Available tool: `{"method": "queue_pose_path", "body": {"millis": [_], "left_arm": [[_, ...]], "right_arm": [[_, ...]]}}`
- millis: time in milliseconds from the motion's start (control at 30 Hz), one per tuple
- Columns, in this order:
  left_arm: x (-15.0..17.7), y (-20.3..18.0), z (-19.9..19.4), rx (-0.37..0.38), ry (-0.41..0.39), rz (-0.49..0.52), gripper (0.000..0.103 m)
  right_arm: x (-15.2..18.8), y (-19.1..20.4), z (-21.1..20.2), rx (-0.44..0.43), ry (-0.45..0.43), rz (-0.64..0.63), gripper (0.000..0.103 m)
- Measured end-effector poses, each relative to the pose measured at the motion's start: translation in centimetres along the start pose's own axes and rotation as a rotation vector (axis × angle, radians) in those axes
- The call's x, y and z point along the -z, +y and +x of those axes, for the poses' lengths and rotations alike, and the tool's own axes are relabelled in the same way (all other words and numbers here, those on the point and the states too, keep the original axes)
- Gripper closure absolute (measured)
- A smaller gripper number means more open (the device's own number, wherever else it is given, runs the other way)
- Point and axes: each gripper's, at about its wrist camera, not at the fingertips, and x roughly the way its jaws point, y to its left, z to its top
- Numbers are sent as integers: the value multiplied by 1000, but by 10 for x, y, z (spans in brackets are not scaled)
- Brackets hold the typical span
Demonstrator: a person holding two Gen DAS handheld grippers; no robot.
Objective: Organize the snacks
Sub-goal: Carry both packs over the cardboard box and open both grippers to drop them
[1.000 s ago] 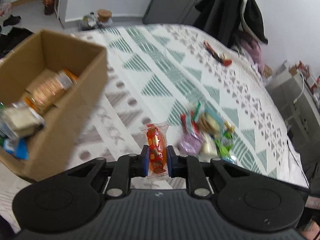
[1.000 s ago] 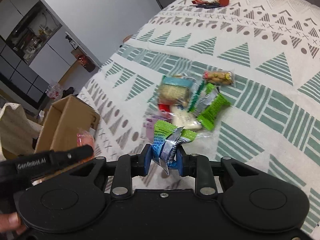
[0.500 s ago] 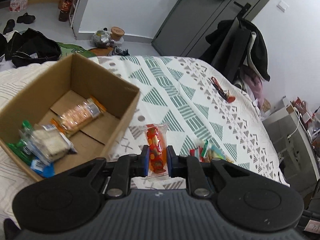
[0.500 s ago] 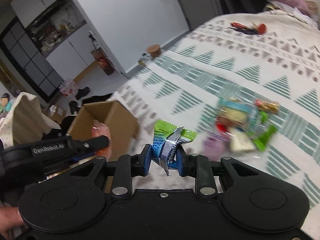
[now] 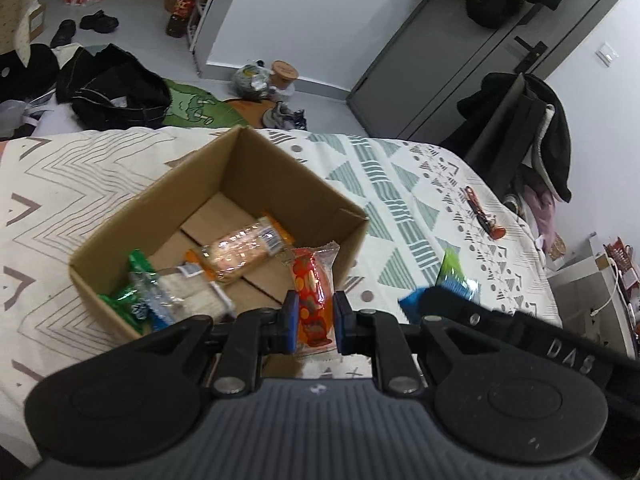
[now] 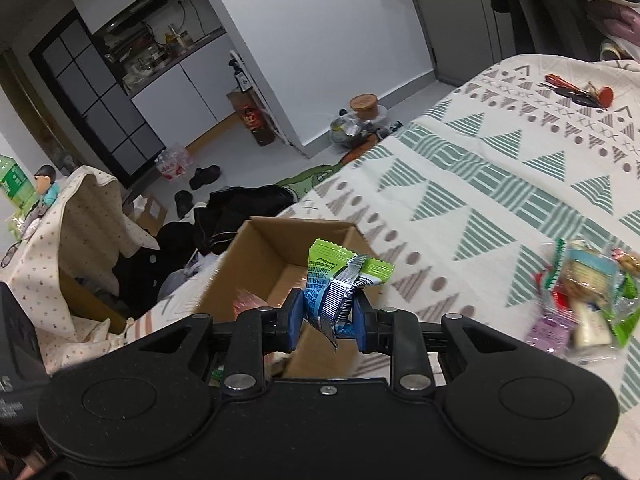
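Observation:
My left gripper (image 5: 313, 322) is shut on a red-orange snack packet (image 5: 313, 294), held over the near right corner of the cardboard box (image 5: 160, 200). Inside the box lie an orange cracker pack (image 5: 240, 250), a clear white-filled pack (image 5: 188, 294) and a green wrapper (image 5: 132, 300). My right gripper (image 6: 327, 318) is shut on green, blue and silver snack packets (image 6: 340, 280), just right of the cardboard box (image 6: 260, 256); that gripper and its packets (image 5: 452, 280) also show at the right of the left wrist view. A pile of loose snacks (image 6: 584, 300) lies on the bed to the right.
The box stands on a patterned bedspread (image 5: 400, 200) near the bed's edge. Dark clothes (image 5: 116, 92) and shoes (image 5: 96, 22) lie on the floor beyond. A red-handled tool (image 6: 576, 90) rests far out on the bed. A chair draped with coats (image 5: 520, 132) stands by the bed.
Both grippers have swung left from the snack pile toward the box, each keeping its packets. The box now sits right under the left gripper, and the right gripper has come alongside.

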Motion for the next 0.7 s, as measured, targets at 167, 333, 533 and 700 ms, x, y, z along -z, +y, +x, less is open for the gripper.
{"method": "queue_pose_path", "body": {"millis": [167,333,533,700], "left_arm": [[1,8,2,-38,17,-4,86],[0,18,6,-43,43,-31,86],[-3,19,1,-51,7,-31,83],[-7,26,1,-48,-4,-73,82]], "right_arm": [[0,13,6,17,-6,3,77],[1,24,15,28,2,-11,77],[-2,33,25,31,9,-28,77],[-10,41,33,13,16,-39,77]]}}
